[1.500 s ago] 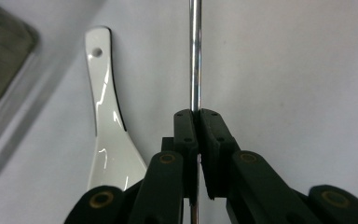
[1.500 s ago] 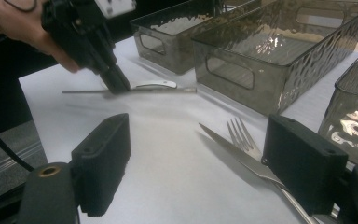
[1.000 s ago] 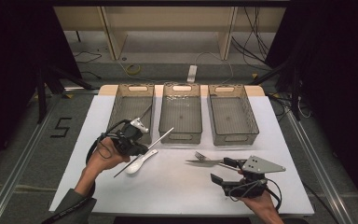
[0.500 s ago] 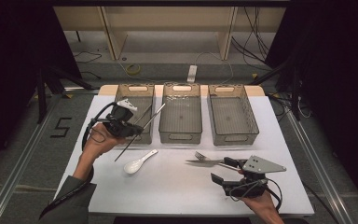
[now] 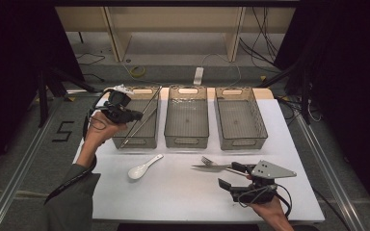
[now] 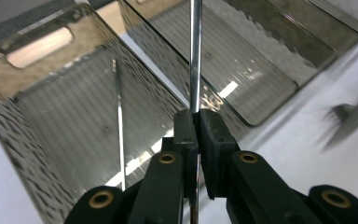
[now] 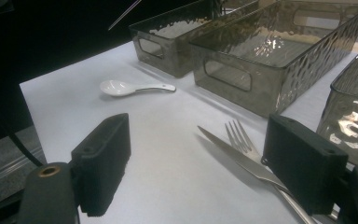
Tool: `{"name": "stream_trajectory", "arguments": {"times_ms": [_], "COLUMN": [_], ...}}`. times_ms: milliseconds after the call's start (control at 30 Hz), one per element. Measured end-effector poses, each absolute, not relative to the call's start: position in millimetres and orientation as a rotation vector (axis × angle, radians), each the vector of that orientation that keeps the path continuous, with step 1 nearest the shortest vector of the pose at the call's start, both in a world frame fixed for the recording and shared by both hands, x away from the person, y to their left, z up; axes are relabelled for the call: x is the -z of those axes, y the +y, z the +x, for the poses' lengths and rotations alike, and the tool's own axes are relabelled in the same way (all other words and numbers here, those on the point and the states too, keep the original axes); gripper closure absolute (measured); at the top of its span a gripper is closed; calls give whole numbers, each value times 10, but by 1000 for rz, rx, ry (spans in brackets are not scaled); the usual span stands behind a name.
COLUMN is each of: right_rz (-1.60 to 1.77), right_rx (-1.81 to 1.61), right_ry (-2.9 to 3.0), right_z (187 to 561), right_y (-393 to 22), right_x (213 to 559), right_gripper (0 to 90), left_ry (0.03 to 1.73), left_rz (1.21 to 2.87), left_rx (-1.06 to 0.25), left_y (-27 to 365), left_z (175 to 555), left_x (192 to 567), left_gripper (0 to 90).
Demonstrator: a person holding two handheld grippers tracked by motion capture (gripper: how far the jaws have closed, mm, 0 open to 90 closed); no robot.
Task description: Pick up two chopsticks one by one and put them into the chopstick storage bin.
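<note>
White table (image 5: 183, 192), three clear bins along its far side. Your left gripper (image 5: 137, 115) has its jaws clamped tight on a thin metal rod (image 5: 142, 118), holding it slanted above the left bin (image 5: 137, 140). Your right gripper (image 5: 229, 175) rests near the front edge, jaws wide apart and gripping nothing, with knife (image 5: 212, 167) and fork (image 5: 207, 160) lying just beside them. White spoon (image 5: 143, 167) lies in front of the bins.

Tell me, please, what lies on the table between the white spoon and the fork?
Nothing: in the high view the white tabletop between the white spoon and the fork is bare.
</note>
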State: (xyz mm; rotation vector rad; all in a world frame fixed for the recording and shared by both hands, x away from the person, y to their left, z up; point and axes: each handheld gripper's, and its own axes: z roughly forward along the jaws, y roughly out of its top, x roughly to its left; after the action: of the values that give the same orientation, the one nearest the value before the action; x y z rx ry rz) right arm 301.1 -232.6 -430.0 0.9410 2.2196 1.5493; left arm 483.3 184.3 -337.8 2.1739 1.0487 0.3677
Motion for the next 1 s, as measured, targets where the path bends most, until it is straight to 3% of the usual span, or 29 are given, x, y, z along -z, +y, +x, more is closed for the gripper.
{"name": "stream_trajectory", "arguments": {"times_ms": [633,1000], "right_rz": [937,934], "right_rx": [-1558,-1562], "right_ry": [2227,2226], "right_z": [3005,3001], "right_y": [-2324,-2323], "right_x": [4298,4299], "right_gripper": [239,239], "left_ry": [1144,1193], "left_rz": [2125,2070], "left_rx": [-460,-444], "left_y": [1934,2110], "left_z": [5271,5389], "left_x": [3394,3498], "left_gripper": [852,851]}}
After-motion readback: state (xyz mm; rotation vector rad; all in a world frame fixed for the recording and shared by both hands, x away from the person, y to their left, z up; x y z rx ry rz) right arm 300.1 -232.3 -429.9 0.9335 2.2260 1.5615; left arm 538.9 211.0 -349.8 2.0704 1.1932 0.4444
